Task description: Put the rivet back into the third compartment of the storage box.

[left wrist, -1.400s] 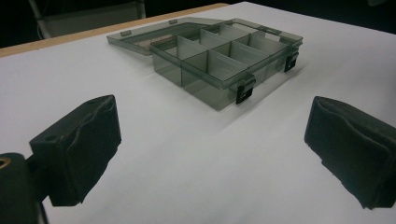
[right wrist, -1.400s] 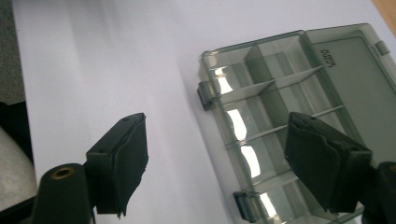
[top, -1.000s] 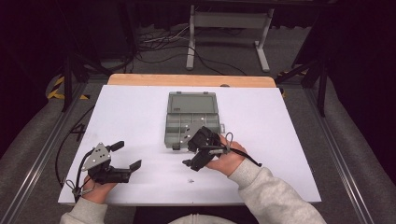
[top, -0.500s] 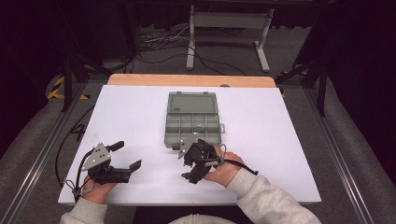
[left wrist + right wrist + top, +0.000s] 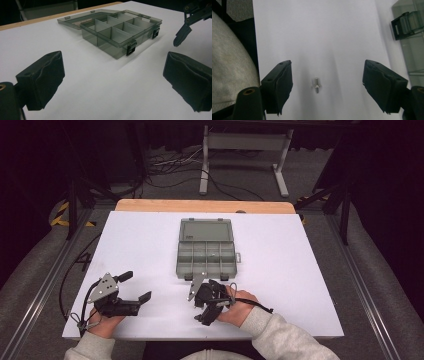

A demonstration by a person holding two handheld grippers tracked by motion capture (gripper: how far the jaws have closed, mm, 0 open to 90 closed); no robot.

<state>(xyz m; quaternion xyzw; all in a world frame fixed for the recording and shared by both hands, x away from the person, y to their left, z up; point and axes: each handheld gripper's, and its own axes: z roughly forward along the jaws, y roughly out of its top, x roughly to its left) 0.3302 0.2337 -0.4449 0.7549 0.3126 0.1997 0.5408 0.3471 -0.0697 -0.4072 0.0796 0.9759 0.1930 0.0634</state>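
1. Compared with a second ago, the right gripper (image 5: 202, 307) is being seen lower and nearer the table's front edge, drawn back from the smoky grey, clear plastic compartment box (image 5: 206, 252); its jaws are being seen to have just been closing a little, though they are still being held wide with nothing pressed between them. The left gripper (image 5: 135, 290) is being kept where it was, jaws spread and empty.

2. In the right gripper view, a small silver metal bolt (image 5: 316, 85) is being framed between the two black pads (image 5: 279, 85), lying loose on the sheet and touched by neither; the right gripper is being lined up over it near the front of the table.

3. Risk, as judged: the bolt is small and round-shanked, so it could be rolled or flicked aside if one pad is being brought in ahead of the other.

4. Risk, as judged: pads being lowered too far could be scraped on the sheet and closed above the bolt's head, leaving it behind.

5. The box is being left open at mid-table, lid laid back flat, latches (image 5: 131, 47) hanging toward the person; its compartments appear empty.

6. The work is being done on a white sheet covering a wooden table (image 5: 205, 206); beyond it, a dark room with grey carpet, trailing cables (image 5: 170, 167) and a metal stand's legs (image 5: 242, 157) is being seen.
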